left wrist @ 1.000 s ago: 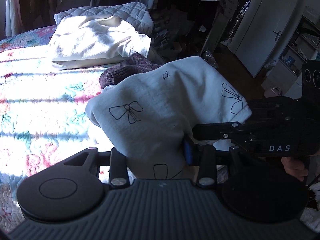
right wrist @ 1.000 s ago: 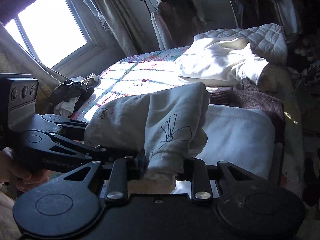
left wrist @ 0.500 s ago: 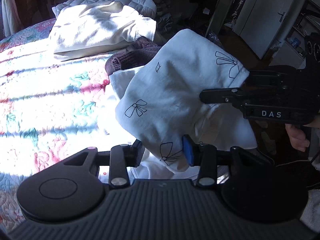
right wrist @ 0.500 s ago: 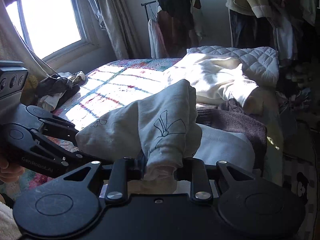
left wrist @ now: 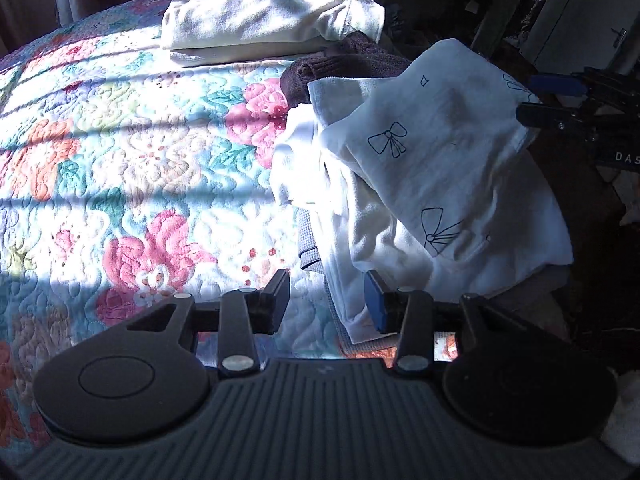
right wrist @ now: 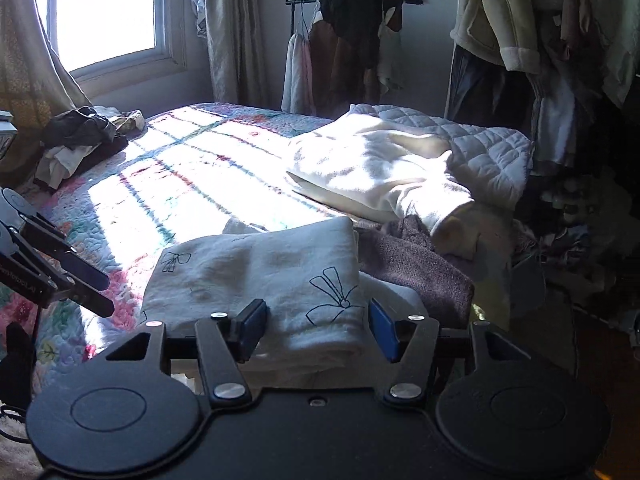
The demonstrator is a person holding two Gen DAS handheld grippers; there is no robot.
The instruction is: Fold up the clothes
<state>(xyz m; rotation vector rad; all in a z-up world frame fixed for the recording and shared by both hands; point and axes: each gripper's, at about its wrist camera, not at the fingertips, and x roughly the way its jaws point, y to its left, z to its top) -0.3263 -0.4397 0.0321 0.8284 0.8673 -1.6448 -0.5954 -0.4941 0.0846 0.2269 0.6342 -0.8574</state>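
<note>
A folded white garment with black bow prints (left wrist: 432, 160) lies on top of a stack of folded white clothes (left wrist: 320, 184) at the bed's edge; it also shows in the right wrist view (right wrist: 264, 272). My left gripper (left wrist: 326, 300) is open and empty, just short of the stack. My right gripper (right wrist: 316, 330) is open with its jaws either side of the garment's near edge, not gripping it. The right gripper also shows in the left wrist view (left wrist: 560, 100), and the left gripper in the right wrist view (right wrist: 86, 284).
A floral quilt (left wrist: 120, 140) covers the bed. A brown knit garment (right wrist: 412, 264) lies beside the stack. A cream garment (right wrist: 372, 168) lies on a quilted pillow (right wrist: 492, 152). Unfolded dark clothes (right wrist: 84, 136) lie by the window. A clothes rail (right wrist: 352, 40) stands behind.
Both grippers carried the bow-print garment down onto the stack and opened, letting it go. It now lies flat and the grippers have drawn back a little.
</note>
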